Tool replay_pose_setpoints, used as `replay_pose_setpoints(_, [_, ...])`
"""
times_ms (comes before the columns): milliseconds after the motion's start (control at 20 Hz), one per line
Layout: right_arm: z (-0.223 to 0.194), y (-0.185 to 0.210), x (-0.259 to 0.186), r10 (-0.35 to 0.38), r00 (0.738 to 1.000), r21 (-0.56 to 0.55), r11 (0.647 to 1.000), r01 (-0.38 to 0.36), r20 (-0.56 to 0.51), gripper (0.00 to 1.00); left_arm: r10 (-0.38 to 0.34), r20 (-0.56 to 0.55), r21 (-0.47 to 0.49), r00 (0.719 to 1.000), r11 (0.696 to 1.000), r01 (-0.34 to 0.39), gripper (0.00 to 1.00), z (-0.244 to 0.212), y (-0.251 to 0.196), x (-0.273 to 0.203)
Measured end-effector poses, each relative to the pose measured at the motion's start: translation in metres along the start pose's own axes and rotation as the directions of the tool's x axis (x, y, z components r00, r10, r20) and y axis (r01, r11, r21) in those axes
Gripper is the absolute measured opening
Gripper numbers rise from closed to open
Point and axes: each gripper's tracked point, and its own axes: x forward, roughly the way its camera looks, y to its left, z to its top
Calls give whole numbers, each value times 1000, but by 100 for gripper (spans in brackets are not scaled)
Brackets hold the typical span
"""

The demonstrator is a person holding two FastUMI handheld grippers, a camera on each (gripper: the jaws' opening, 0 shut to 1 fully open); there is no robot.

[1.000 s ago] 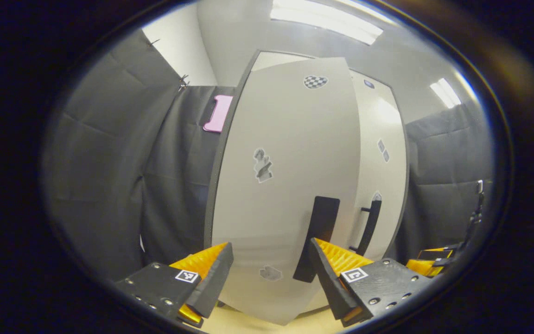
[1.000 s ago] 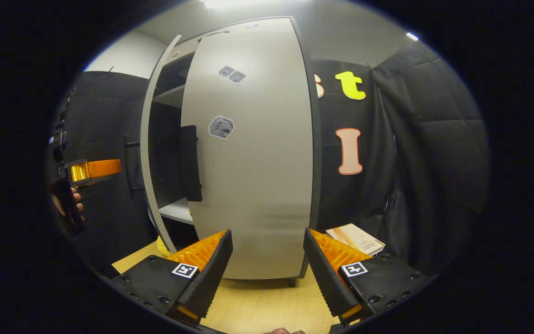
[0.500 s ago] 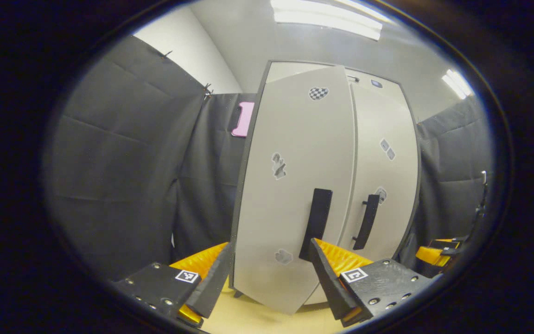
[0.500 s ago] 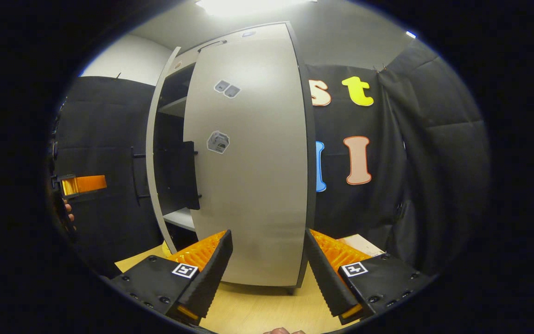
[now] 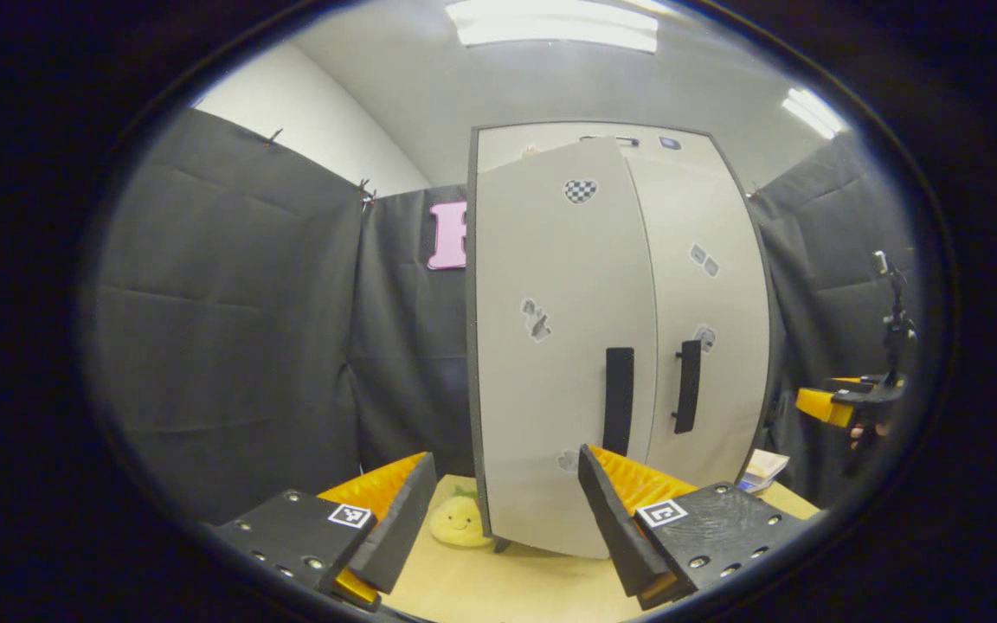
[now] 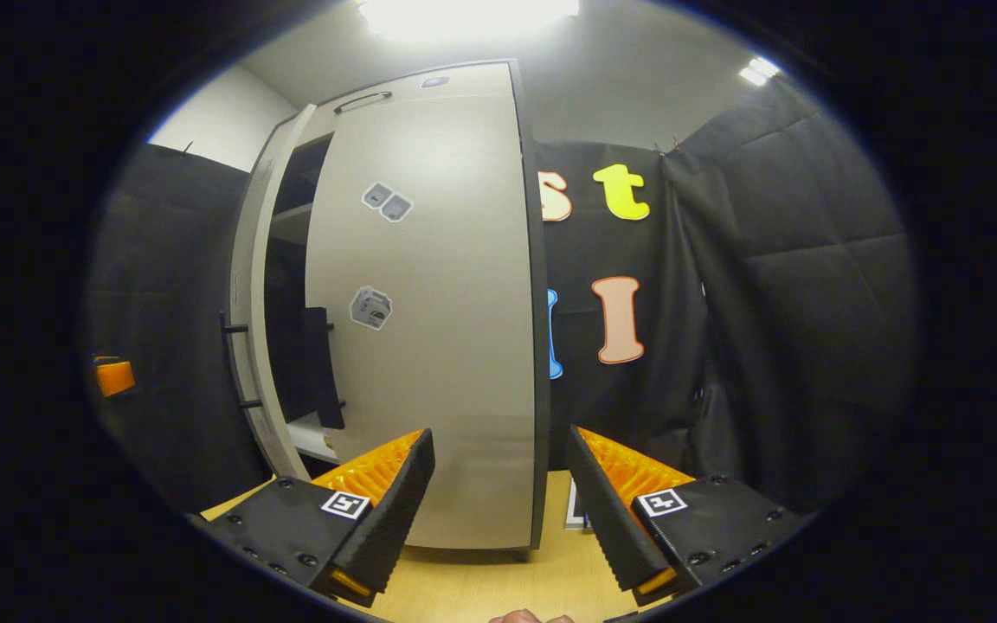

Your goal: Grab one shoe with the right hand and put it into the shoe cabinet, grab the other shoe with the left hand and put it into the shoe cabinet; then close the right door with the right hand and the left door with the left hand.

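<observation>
Both grippers [image 5: 498, 510] [image 6: 498, 502] hung released before the cabinet [image 5: 706, 260]; left door [image 5: 559, 346] ajar, a yellow plush [image 5: 457, 523] beside it.

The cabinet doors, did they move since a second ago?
Yes. The left door swung in toward the shoe cabinet and is nearly shut, though a gap remains, seen in the right gripper view. Both cameras backed away, so a yellow plush toy now shows on the table. The right door stayed closed. The left gripper and right gripper stayed open, holding nothing.
</observation>
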Motion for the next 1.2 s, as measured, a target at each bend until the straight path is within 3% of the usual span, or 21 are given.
replay_pose_setpoints(500, [-28, -2, -27, -124, 991, -2, 992, 124, -44, 96, -97, -28, -23, 995, 995, 96, 100, -38, 22, -15])
replay_pose_setpoints(1200, [-34, 46, -41, -77, 995, -37, 996, 75, -57, 96, -136, -89, -44, 987, 990, 132, 100, -80, 40, -48])
